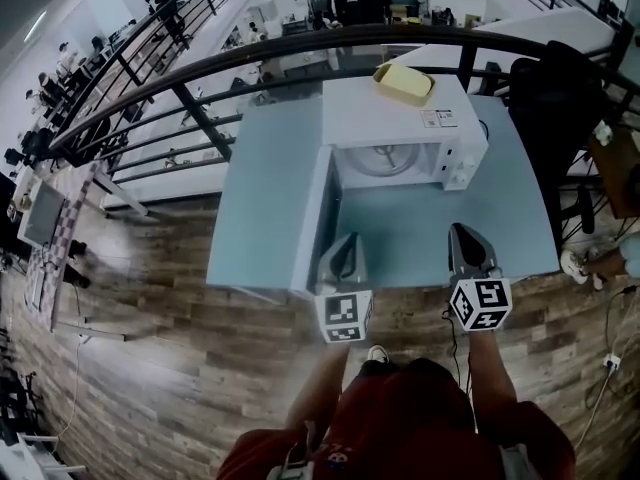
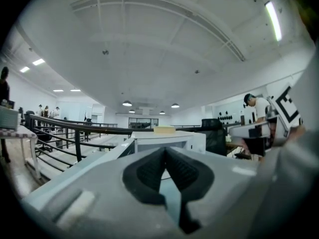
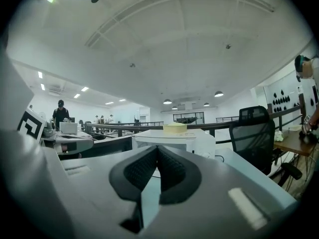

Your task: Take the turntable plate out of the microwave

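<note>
A white microwave (image 1: 400, 128) stands at the back of the pale blue table (image 1: 270, 188), its door (image 1: 312, 218) swung open to the left. Inside lies the round glass turntable plate (image 1: 384, 158). My left gripper (image 1: 342, 250) hovers over the table's near edge, beside the open door, jaws shut and empty. My right gripper (image 1: 466, 240) is level with it further right, also shut with nothing in it. Both point toward the microwave (image 2: 164, 139) (image 3: 174, 136), still well short of it. In the gripper views the left gripper (image 2: 166, 156) and right gripper (image 3: 157, 154) show their pads meeting.
A yellow container (image 1: 404, 83) sits on top of the microwave. A dark curved railing (image 1: 250, 58) runs behind the table. A black office chair (image 1: 555, 98) stands at the right, wooden floor below. People work at desks far off.
</note>
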A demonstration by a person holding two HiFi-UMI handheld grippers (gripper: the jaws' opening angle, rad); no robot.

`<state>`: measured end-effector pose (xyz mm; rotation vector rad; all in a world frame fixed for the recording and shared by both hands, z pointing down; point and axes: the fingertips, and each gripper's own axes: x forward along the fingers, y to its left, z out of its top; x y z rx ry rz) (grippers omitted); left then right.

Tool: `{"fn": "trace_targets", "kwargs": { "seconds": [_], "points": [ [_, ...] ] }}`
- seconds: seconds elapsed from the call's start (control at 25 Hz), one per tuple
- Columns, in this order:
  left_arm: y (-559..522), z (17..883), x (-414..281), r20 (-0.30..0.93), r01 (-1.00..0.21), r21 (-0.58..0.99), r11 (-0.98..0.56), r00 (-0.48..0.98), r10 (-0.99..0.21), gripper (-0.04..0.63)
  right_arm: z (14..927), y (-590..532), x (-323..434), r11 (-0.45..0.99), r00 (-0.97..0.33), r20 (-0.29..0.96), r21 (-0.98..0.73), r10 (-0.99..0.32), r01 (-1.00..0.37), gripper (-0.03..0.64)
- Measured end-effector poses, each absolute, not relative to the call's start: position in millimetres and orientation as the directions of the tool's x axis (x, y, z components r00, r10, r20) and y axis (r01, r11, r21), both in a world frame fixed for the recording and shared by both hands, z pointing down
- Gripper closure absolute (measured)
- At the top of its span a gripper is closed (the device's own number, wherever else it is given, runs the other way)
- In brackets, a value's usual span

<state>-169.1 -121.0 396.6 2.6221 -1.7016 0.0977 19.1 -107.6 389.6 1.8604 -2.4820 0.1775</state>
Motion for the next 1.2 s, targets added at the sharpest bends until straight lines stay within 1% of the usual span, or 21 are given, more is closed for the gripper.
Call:
{"fn": "trace_targets", "kwargs": {
  "seconds": [0.2, 0.48, 0.88, 1.2],
  "points": [
    [-150, 406, -162, 0.07, -0.905, -0.014, -0.425, 0.423, -0.903, 0.597, 397, -131, 22, 0.263, -0.268, 0.108, -0.061, -0.957, -0.963, 0.617],
    [-199, 409, -138, 0.075, -0.9, -0.02, -0.436, 0.434, -0.898, 0.597, 403, -181, 45, 0.26, -0.268, 0.106, -0.084, -0.957, -0.962, 0.617],
    [-286, 381, -96, 0.06, -0.919, -0.062, -0.389, 0.385, -0.921, 0.597, 386, -278, 88, 0.316, -0.322, 0.084, -0.08, -0.943, -0.946, 0.617],
    [-337, 385, -71, 0.069, -0.935, -0.092, -0.341, 0.336, -0.939, 0.597, 389, -334, 105, 0.389, -0.396, 0.069, -0.096, -0.916, -0.916, 0.617]
  ]
}}
